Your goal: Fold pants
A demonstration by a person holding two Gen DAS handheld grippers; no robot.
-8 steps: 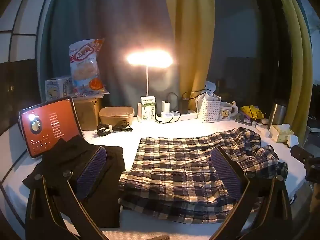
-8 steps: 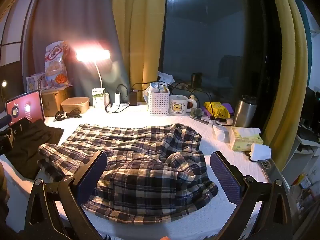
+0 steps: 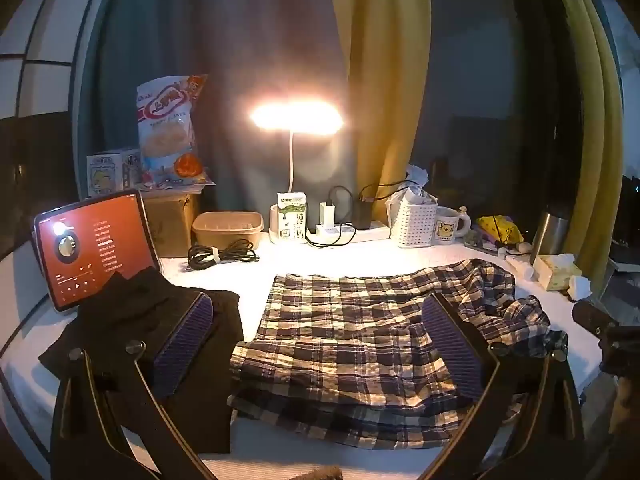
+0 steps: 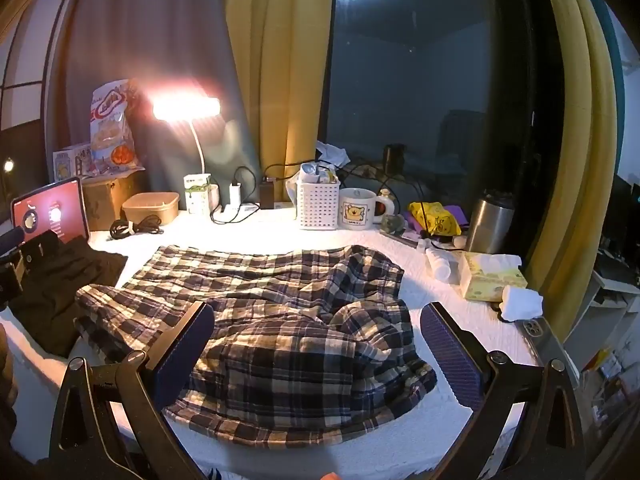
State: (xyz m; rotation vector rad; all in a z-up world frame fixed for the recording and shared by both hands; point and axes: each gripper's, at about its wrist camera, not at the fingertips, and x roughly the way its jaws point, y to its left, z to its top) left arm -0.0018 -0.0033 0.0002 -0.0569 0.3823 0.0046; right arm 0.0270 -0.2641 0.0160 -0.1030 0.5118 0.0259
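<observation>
Plaid pants [image 4: 280,332] lie rumpled on the surface beyond both grippers' wide-open, empty jaws; best smooth the bunched right end before folding.

Crinkled plaid cloth pants [image 4: 280,332], matt black cloth garment [image 3: 132,332], ribbed rubbery claw pads [image 3: 188,340], brushed metal flask [image 4: 490,222], perforated white plastic basket [image 4: 319,208], glossy ceramic mug [image 4: 356,208], nubbly white tabletop [image 4: 260,228]

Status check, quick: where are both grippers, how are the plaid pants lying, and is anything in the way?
Left gripper and right gripper open, empty, above the table. Plaid cotton pants spread out, right end bunched. Black folded garment abuts their left edge.
</observation>
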